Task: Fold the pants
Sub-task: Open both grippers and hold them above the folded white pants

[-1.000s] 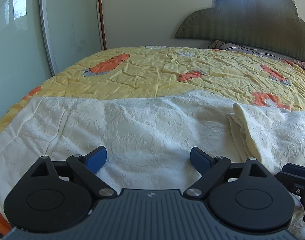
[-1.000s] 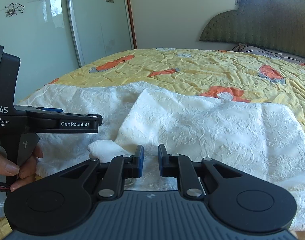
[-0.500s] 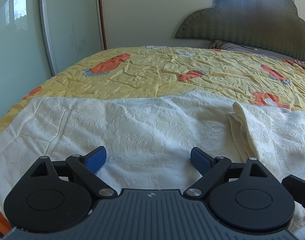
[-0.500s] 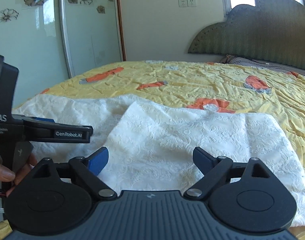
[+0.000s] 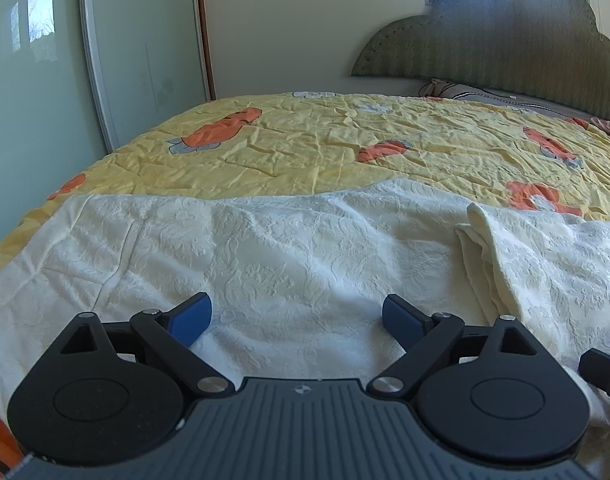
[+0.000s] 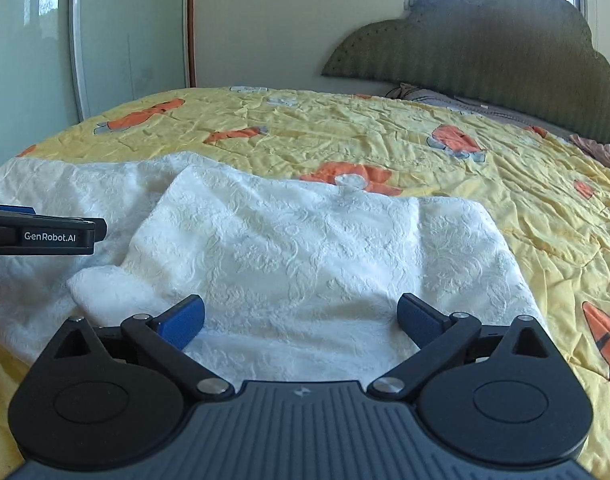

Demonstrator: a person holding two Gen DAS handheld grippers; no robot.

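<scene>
The bed carries a crinkled yellow quilt with orange prints, and it runs back to a scalloped green headboard. The near part of the quilt holds the pants, white cloth with a raised floral weave. The pants lie flat, with one part folded over the rest and a rounded fold edge on the right of the left view. Bare quilt stays free beyond the pants and to their right. The right tongs have just been opening; their jaws stand wide apart over the folded part and clamp nothing. The left tongs are likewise spread wide above the single layer.
</scene>
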